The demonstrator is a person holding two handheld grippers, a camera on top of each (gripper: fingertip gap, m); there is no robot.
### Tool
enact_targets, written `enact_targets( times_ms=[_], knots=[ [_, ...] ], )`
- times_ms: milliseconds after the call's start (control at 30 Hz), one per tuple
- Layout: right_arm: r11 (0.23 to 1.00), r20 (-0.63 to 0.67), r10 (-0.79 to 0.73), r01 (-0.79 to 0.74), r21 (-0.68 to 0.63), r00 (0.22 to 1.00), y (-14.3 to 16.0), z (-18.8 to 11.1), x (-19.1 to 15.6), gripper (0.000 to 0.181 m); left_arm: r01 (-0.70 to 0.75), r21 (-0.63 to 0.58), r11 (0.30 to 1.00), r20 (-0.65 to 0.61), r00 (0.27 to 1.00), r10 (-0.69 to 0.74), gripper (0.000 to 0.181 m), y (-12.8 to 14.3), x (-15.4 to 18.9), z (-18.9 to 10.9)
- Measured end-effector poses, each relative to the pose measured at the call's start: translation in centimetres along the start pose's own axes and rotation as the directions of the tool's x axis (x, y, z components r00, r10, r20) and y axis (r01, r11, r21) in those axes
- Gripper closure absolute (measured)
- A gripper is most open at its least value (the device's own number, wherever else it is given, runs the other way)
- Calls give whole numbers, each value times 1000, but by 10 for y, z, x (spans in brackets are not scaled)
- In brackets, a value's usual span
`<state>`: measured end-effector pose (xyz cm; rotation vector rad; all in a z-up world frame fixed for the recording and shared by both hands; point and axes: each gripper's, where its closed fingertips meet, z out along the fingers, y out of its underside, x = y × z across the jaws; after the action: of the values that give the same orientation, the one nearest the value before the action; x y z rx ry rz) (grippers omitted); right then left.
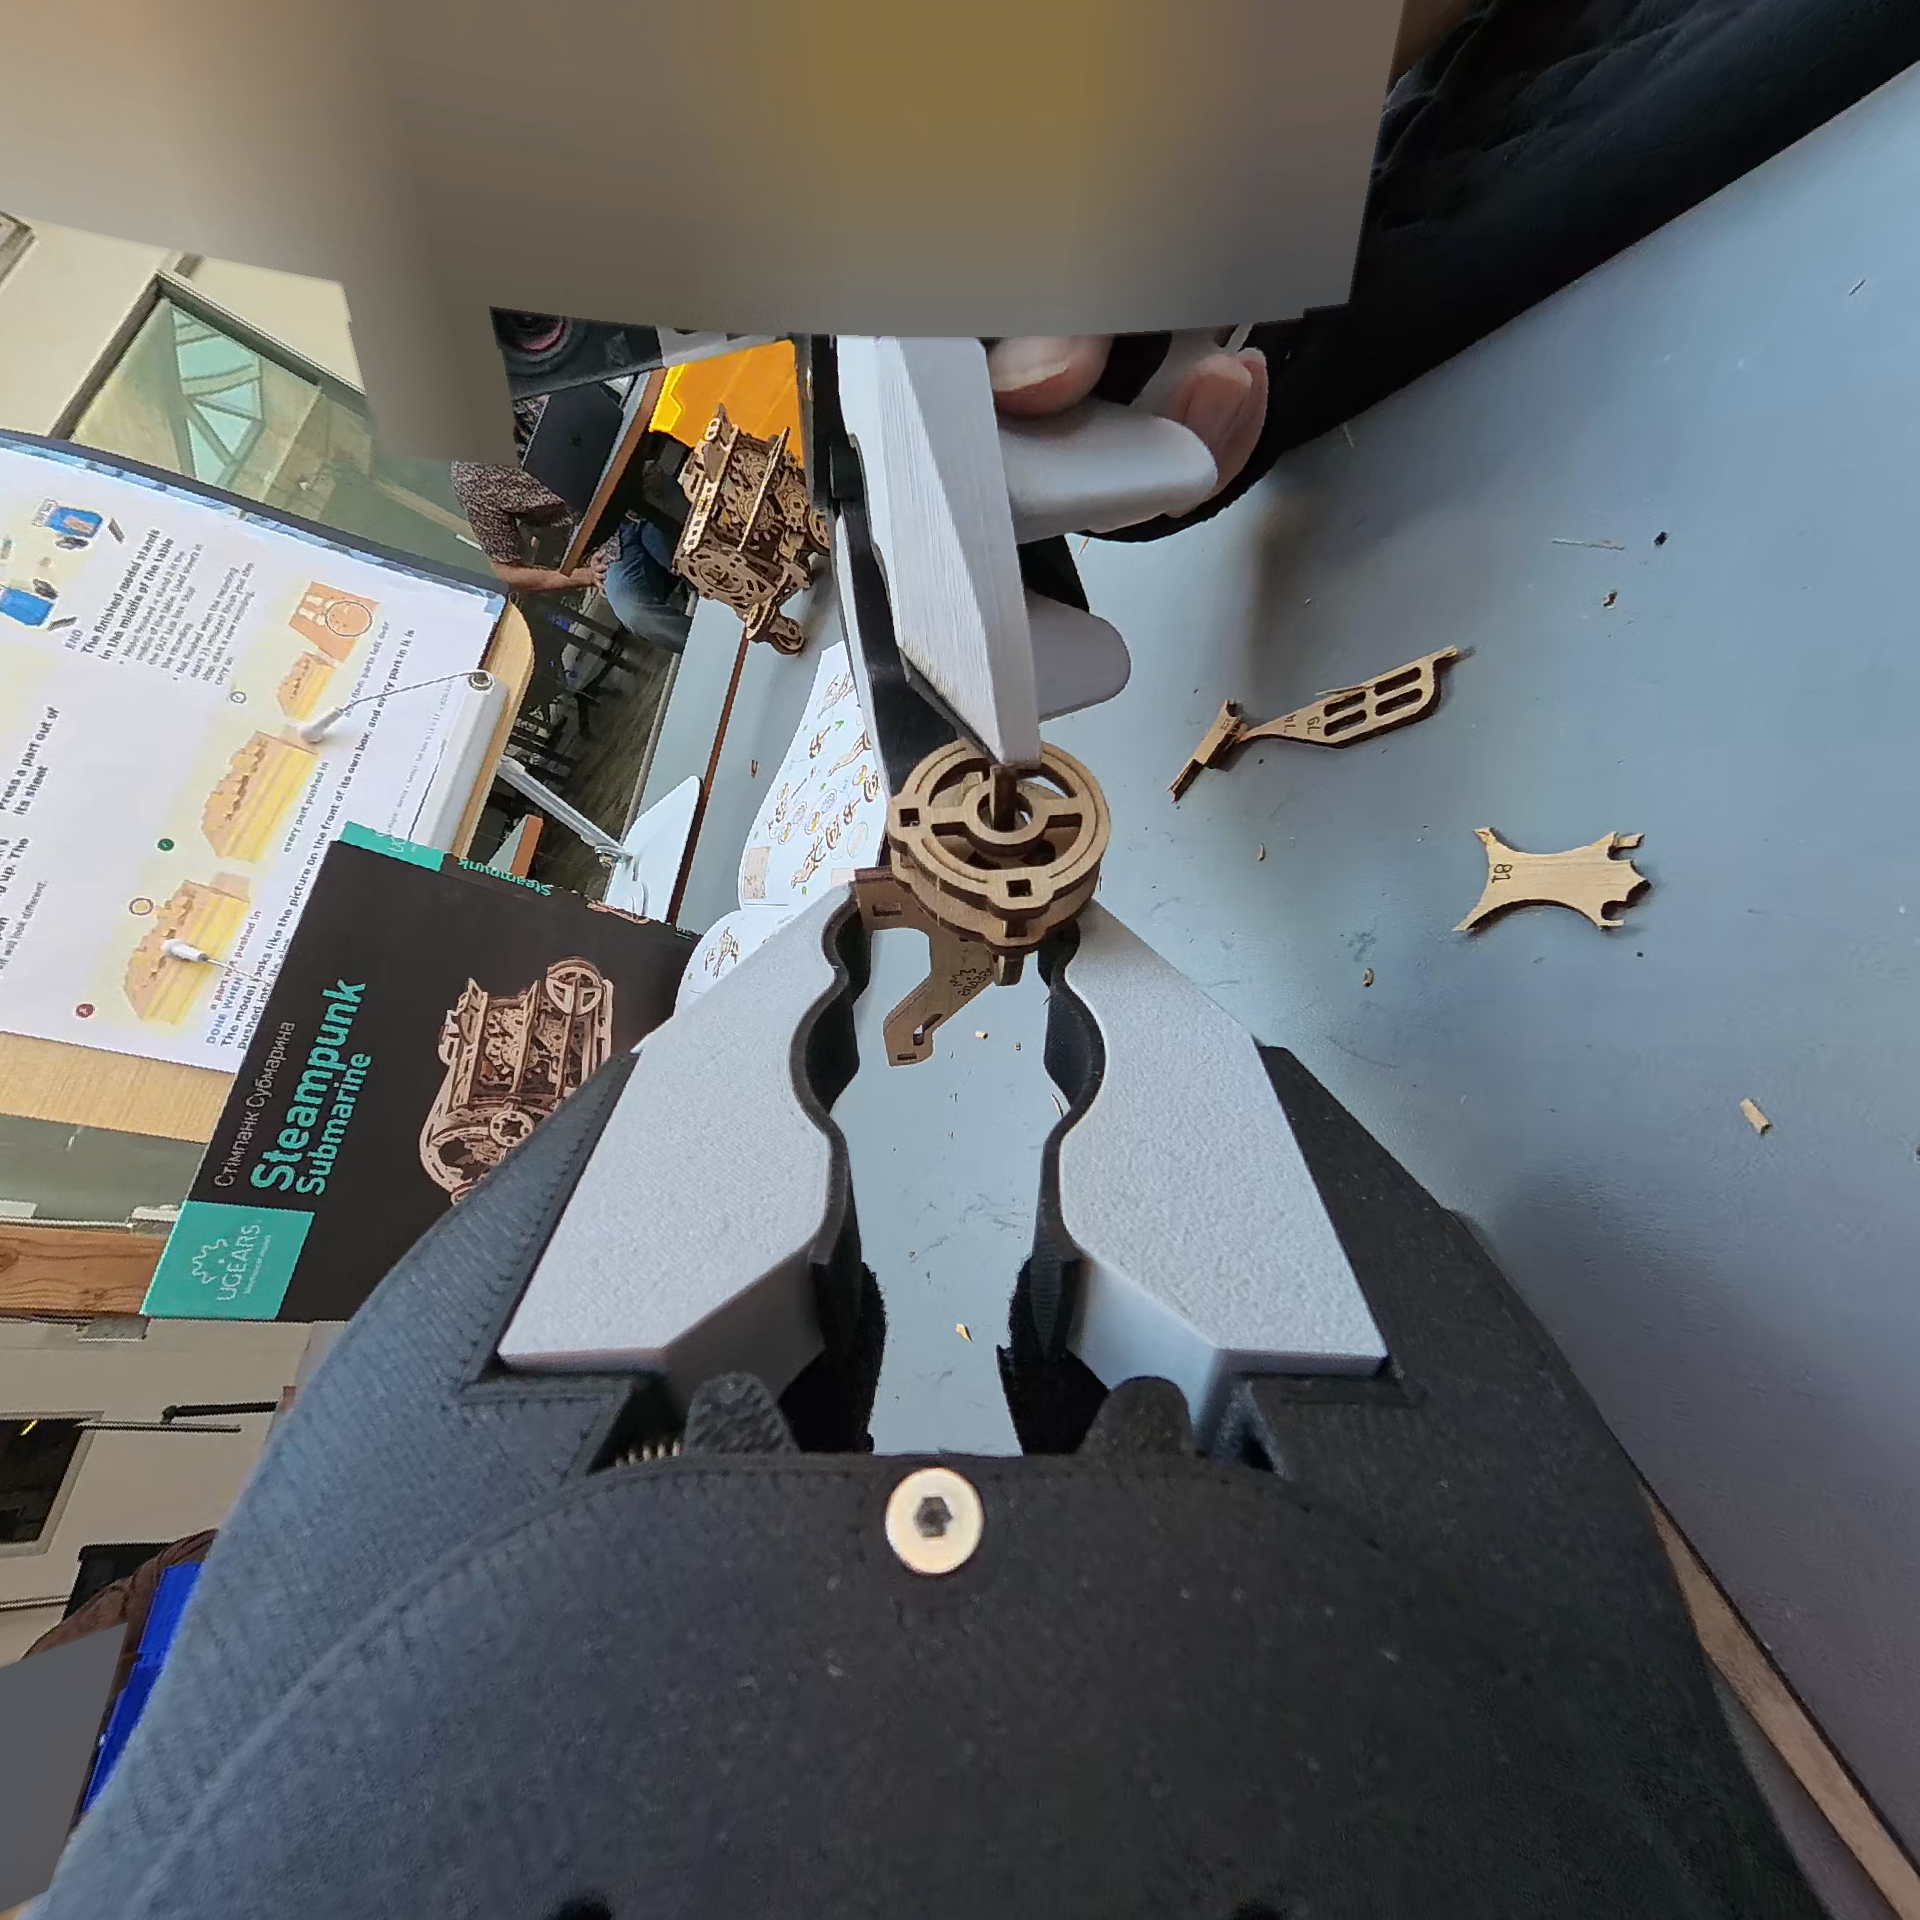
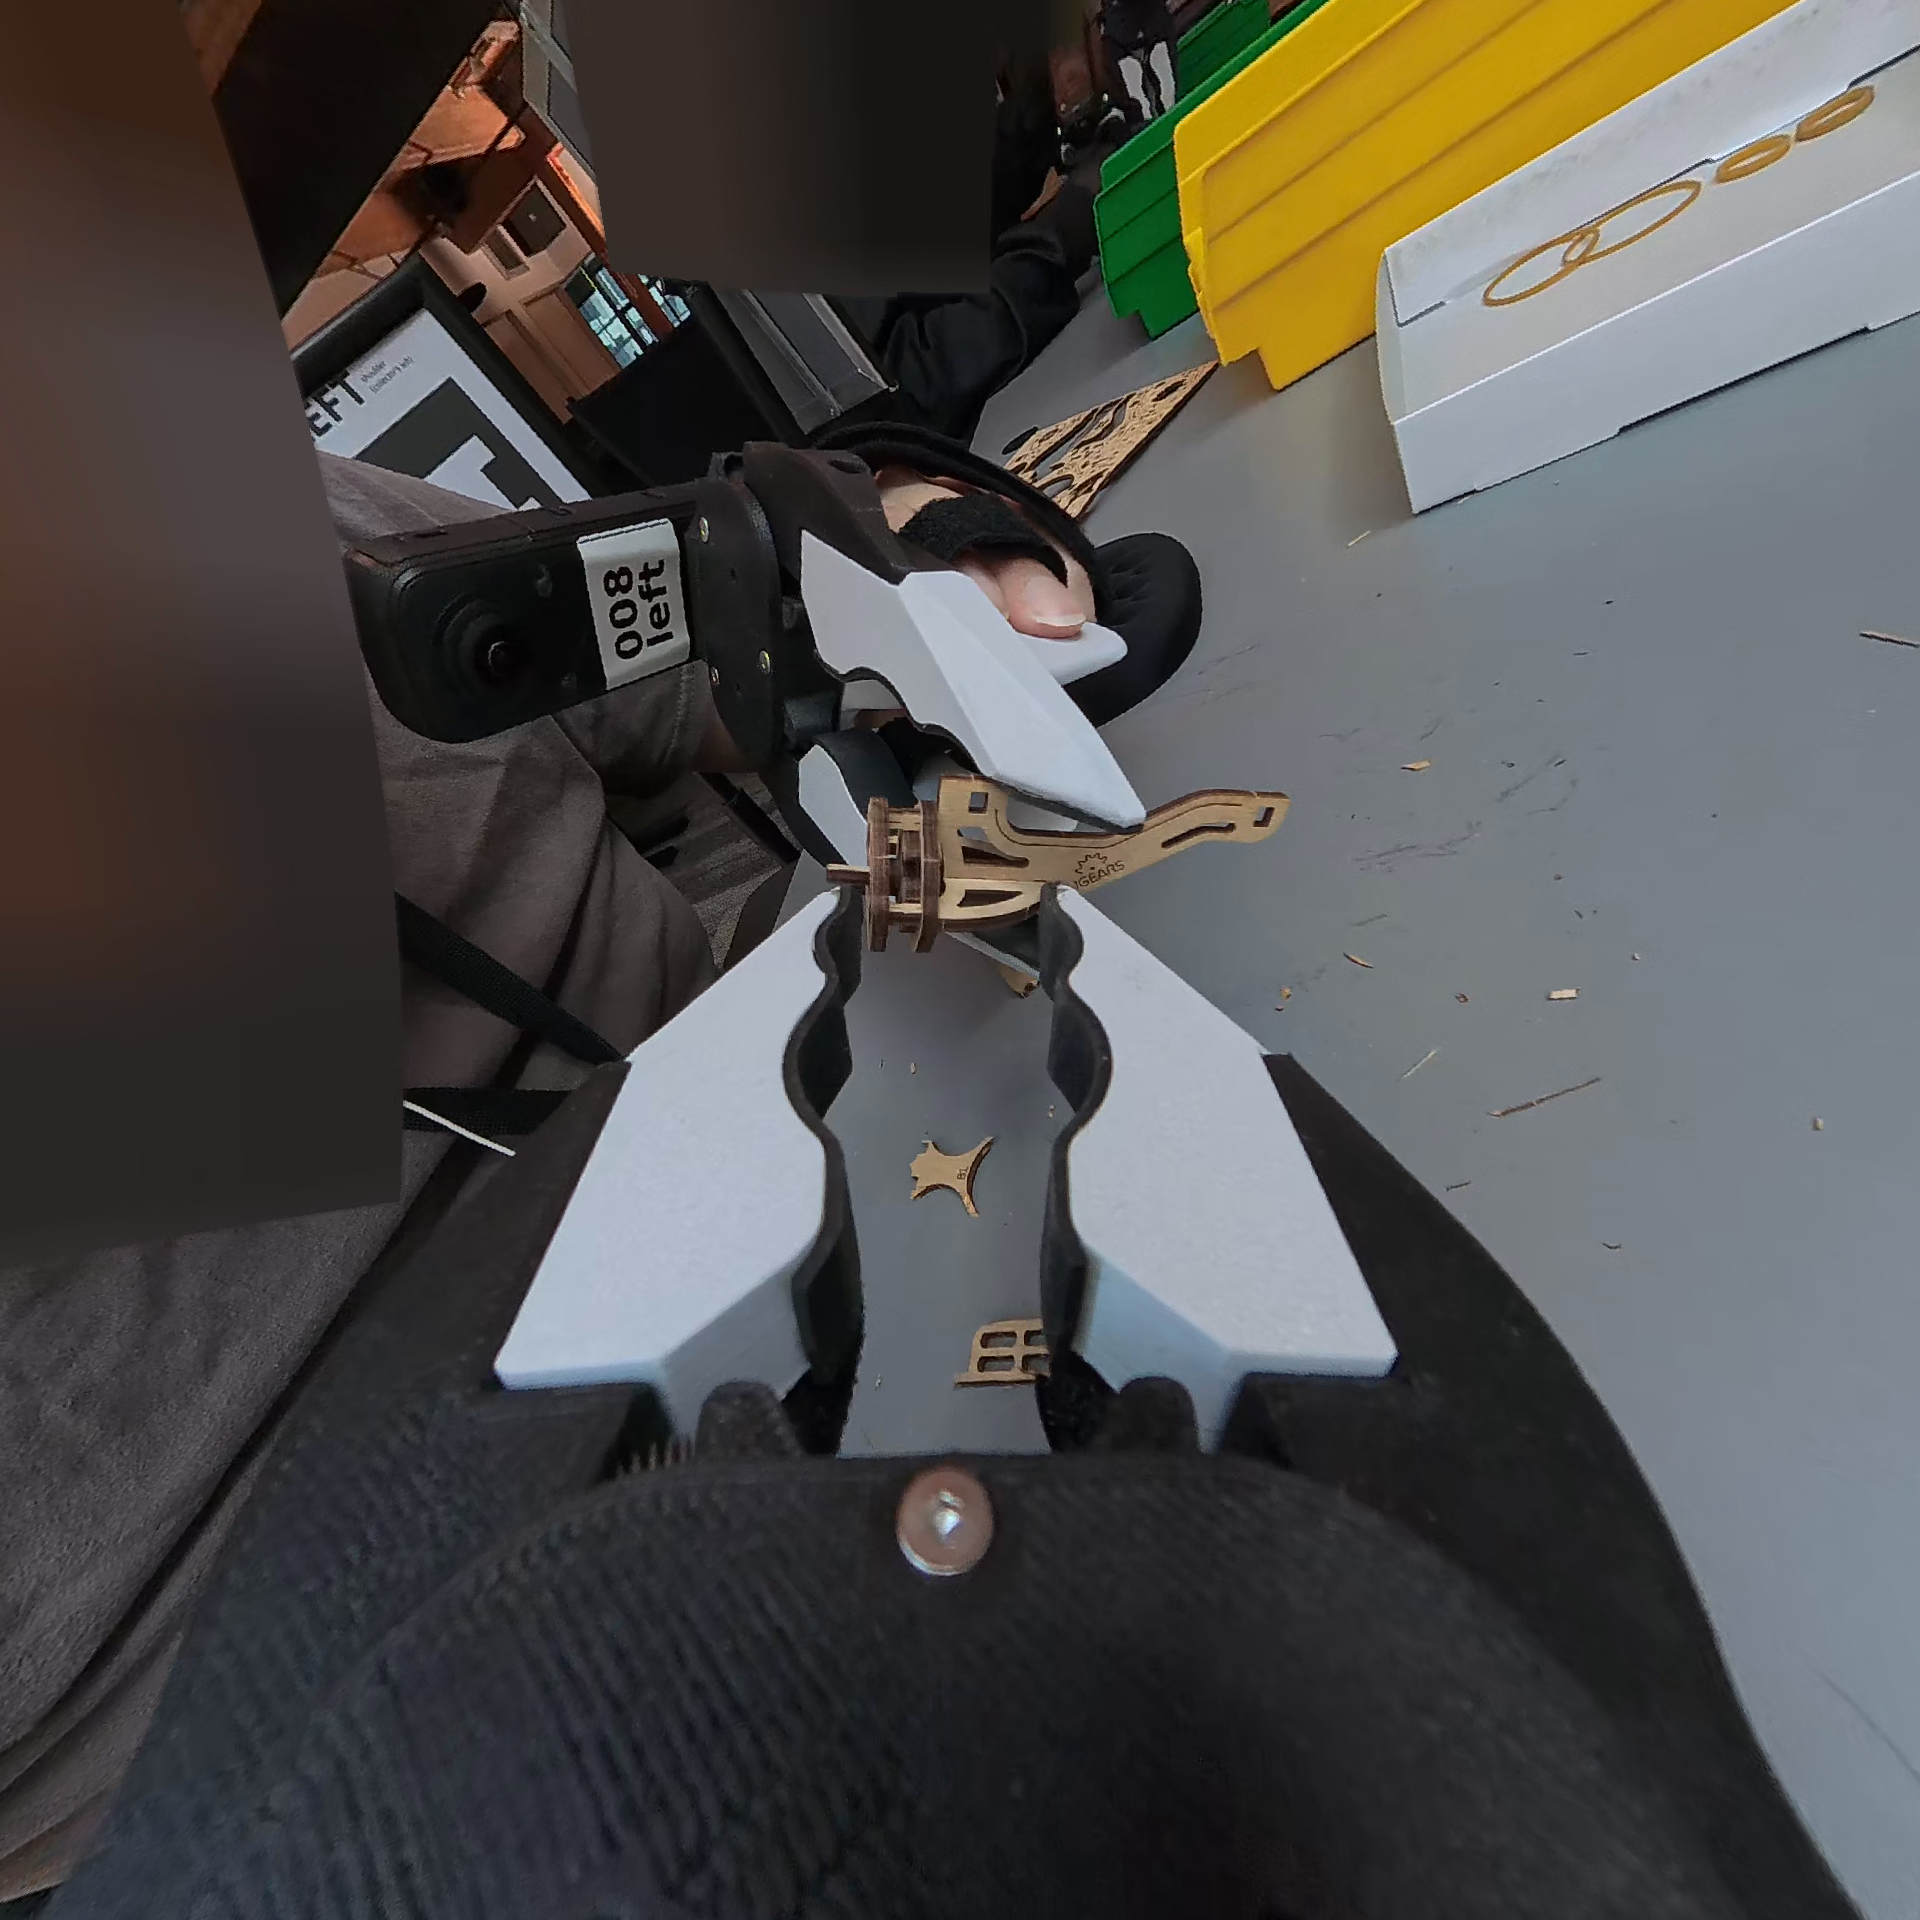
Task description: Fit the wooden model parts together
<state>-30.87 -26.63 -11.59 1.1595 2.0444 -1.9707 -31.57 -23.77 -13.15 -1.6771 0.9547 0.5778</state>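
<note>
My left gripper [image 1: 966, 914] is shut on a wooden assembly: a stack of round slotted discs [image 1: 997, 831] fixed to a flat curved arm [image 1: 935, 987]. It holds it above the grey table [image 1: 1558, 1143]. The right wrist view shows the left gripper [image 2: 1081, 894] clamping the arm [image 2: 1143, 831] by its edges. A thin wooden peg [image 2: 847, 876] sticks out of the disc hub [image 2: 894, 873]. My right gripper [image 2: 940, 904] straddles the stack, one fingertip [image 1: 1013, 758] on the peg end, the other behind the arm. Two loose flat parts, a star-shaped part [image 1: 1553, 878] and a slotted part [image 1: 1351, 712], lie on the table.
A dark kit box [image 1: 416, 1060], an instruction sheet [image 1: 208, 727], a booklet [image 1: 821, 810] and a finished wooden model [image 1: 743, 520] stand to the left. Yellow [image 2: 1403, 177] and green [image 2: 1143, 208] bins, a white box [image 2: 1662, 312] and a punched wooden sheet [image 2: 1101, 436] line the far side. Wood chips litter the table.
</note>
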Motion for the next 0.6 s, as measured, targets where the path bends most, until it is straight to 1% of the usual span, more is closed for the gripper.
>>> enact_targets(
  times_ms=[133,267,500,600],
  knots=[
    [1000,4,-12,12,-3,1000,0,0,-1,150,-10,3,1000,7,1000,10,150,-1,0,-1],
    [999,4,-32,32,1,999,-1,0,-3,147,-5,9,1000,7,1000,5,150,-2,-1,-1],
    [999,24,-37,37,3,999,-1,0,-6,147,-24,25,999,14,1000,23,150,-6,0,-3],
    [998,7,-56,56,-4,998,0,0,-5,148,-26,25,999,16,1000,26,150,-6,-1,-3]
  ],
)
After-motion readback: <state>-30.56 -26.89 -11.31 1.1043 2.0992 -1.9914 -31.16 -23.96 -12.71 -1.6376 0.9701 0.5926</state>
